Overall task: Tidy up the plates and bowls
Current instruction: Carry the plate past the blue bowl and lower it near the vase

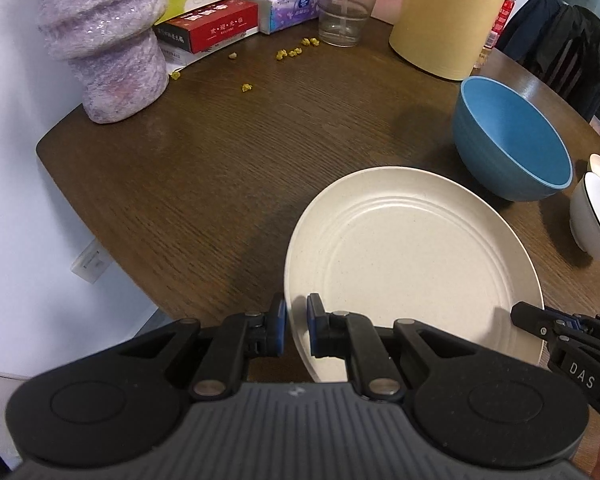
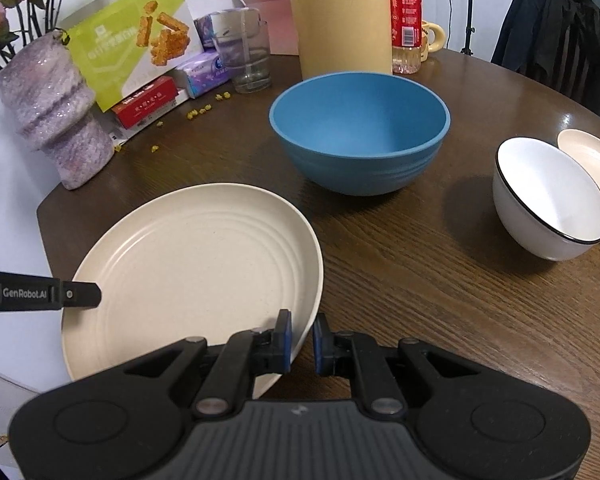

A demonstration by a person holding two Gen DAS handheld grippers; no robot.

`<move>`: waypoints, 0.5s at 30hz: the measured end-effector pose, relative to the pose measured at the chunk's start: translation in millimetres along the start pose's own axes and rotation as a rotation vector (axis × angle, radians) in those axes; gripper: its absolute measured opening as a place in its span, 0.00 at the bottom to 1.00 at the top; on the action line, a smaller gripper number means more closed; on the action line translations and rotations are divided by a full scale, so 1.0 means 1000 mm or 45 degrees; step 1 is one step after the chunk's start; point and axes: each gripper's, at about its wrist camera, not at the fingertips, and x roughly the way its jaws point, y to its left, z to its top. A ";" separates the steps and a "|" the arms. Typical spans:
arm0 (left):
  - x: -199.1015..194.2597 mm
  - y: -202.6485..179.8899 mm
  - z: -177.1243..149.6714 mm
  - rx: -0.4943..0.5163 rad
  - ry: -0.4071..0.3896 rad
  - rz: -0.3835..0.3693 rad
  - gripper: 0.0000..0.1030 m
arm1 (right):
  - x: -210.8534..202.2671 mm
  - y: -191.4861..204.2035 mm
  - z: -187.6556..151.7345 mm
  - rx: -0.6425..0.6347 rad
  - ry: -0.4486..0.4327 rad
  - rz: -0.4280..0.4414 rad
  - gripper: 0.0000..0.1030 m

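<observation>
A cream plate (image 1: 412, 264) (image 2: 196, 264) hangs between both grippers, slightly tilted, casting a shadow on the brown table (image 1: 204, 168). My left gripper (image 1: 296, 328) is shut on the plate's left rim, and its finger (image 2: 80, 294) shows in the right wrist view. My right gripper (image 2: 302, 340) is shut on the opposite rim, and its tip (image 1: 540, 320) shows in the left wrist view. Behind the plate stands a blue bowl (image 2: 360, 132) (image 1: 512, 140). A white bowl with a dark rim (image 2: 548, 200) (image 1: 596, 216) sits to the right, beside a second cream plate (image 2: 592, 164).
A fuzzy pink vase (image 2: 52, 112) stands at the table's left edge. Boxes (image 2: 140, 48), tissue packs, a glass (image 2: 246, 52), a tall yellow jug (image 2: 340, 16) and a bottle (image 2: 406, 20) line the back. Yellow crumbs (image 1: 288, 52) lie scattered. A chair with dark clothes (image 2: 560, 36) is far right.
</observation>
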 end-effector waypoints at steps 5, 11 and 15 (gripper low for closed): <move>0.005 -0.003 0.000 0.012 0.004 0.005 0.11 | 0.006 -0.001 0.001 0.011 0.008 -0.004 0.10; 0.010 -0.003 0.000 0.018 0.018 0.014 0.11 | 0.012 -0.002 0.001 0.022 0.028 -0.001 0.11; 0.013 -0.004 0.001 0.020 0.027 0.018 0.11 | 0.014 -0.003 0.001 0.031 0.044 -0.002 0.11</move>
